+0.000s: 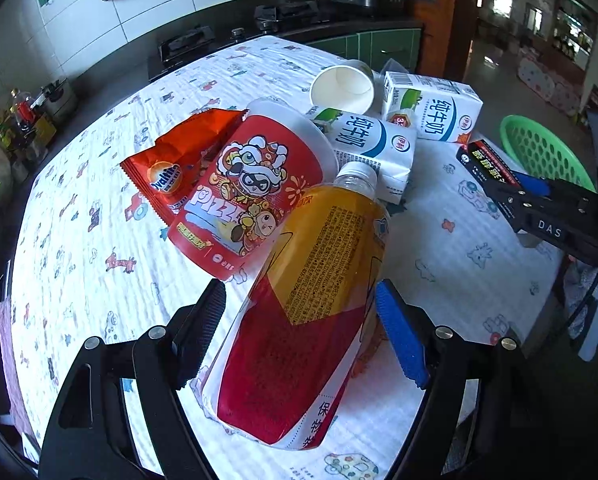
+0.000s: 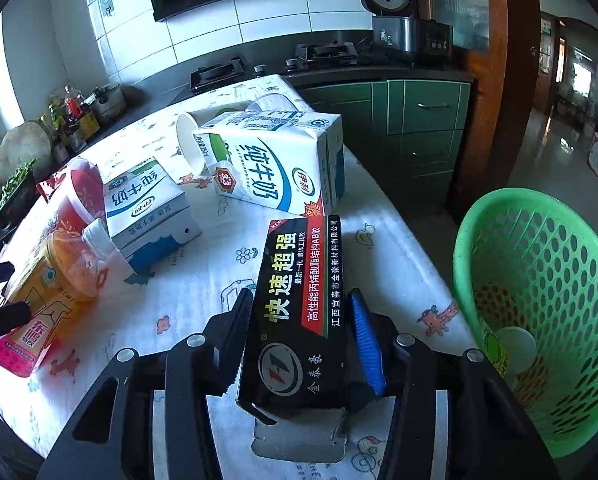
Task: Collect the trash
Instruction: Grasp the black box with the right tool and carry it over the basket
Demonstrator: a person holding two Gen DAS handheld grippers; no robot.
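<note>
My left gripper [image 1: 299,312] is open around an orange drink bottle [image 1: 299,304] lying on the table; a gap shows at the left finger. The bottle also shows in the right wrist view [image 2: 47,292]. My right gripper [image 2: 299,328] is shut on a black glue box [image 2: 299,304], also seen in the left wrist view [image 1: 487,164]. A red pizza cup [image 1: 247,188], an Ovaltine packet [image 1: 175,168], two milk cartons [image 1: 375,148] [image 1: 435,108] and a paper cup [image 1: 343,88] lie beyond. A green basket [image 2: 539,300] stands at the right.
The table [image 1: 99,240] has a patterned white cloth and a rounded edge. The basket holds some trash, including a white lid [image 2: 515,348]. A stove and counter [image 2: 319,56] and green cabinets [image 2: 419,120] stand behind the table.
</note>
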